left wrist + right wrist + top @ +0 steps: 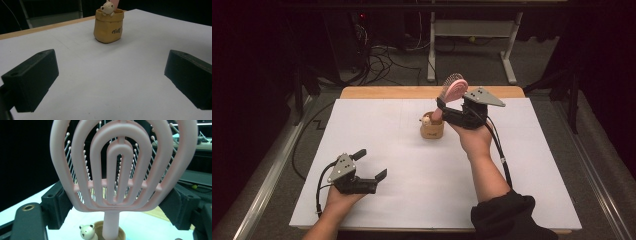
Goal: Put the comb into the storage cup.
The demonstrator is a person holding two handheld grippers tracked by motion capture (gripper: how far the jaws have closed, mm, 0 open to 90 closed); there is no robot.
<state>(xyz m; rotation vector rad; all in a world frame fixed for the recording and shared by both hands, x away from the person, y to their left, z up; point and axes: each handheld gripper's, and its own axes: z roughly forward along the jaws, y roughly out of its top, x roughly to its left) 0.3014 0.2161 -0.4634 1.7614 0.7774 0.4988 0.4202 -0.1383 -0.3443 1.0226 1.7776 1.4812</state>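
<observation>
Pink plastic vented hairbrush with ball-tipped pins [455, 89] standing nearly upright, handle down inside a small tan pouch-shaped holder [432, 130] near the middle of the white table top [422, 175], head leaning toward the far right. Right gripper [451, 105] clamped on the brush head; in the right gripper view both black pads pressed against the outer ribs of the head [122, 165] at its widest part. Left gripper [372, 165] resting low at the near left, jaws wide apart with nothing between them, aimed across bare table at the holder [108, 25]. Likely light and stiff, though the open ribs may flex a little under a squeeze; smooth plastic, so perhaps slippery, and a top-heavy head apt to swing. Better hold probably on the rim of the head as now, or on the solid handle just below it, away from the thin pins. Inside the holder: the brush handle [111, 225], beside a small cream bear figure [87, 232] peeking over the rim. Holder itself looks soft and light, so possibly prone to tipping or lifting with the handle
</observation>
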